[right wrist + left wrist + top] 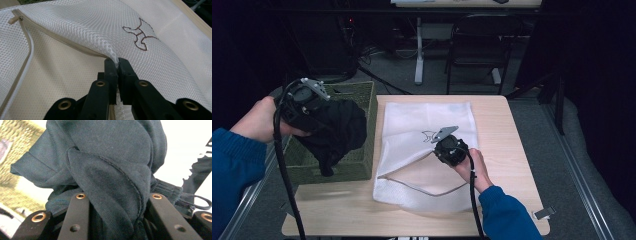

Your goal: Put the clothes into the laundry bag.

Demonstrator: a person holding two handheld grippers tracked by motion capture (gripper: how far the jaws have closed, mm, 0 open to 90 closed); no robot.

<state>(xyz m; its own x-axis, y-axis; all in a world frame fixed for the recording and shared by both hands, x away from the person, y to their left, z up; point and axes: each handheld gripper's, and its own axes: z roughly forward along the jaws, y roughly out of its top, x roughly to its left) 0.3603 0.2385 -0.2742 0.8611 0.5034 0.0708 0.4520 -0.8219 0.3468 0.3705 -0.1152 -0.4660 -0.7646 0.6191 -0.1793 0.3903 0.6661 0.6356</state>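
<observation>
A white mesh laundry bag (412, 135) lies on the wooden table, its beige zipper open along the near side. My right gripper (443, 146) is shut on the bag's upper mesh layer (100, 35) beside the zipper opening and holds it raised. A small brown outline is stitched on the bag (138, 35). My left gripper (314, 112) is shut on a bunched dark garment (337, 130), held in the air over the green basket. In the left gripper view the dark garment (105, 162) bulges between the two jaws, a ribbed cuff and cord at the right.
A green woven basket (362, 102) stands at the table's left side. A small grey object (544, 212) lies near the front right corner. Beyond the table are a chair (479, 45) and a table leg on the floor.
</observation>
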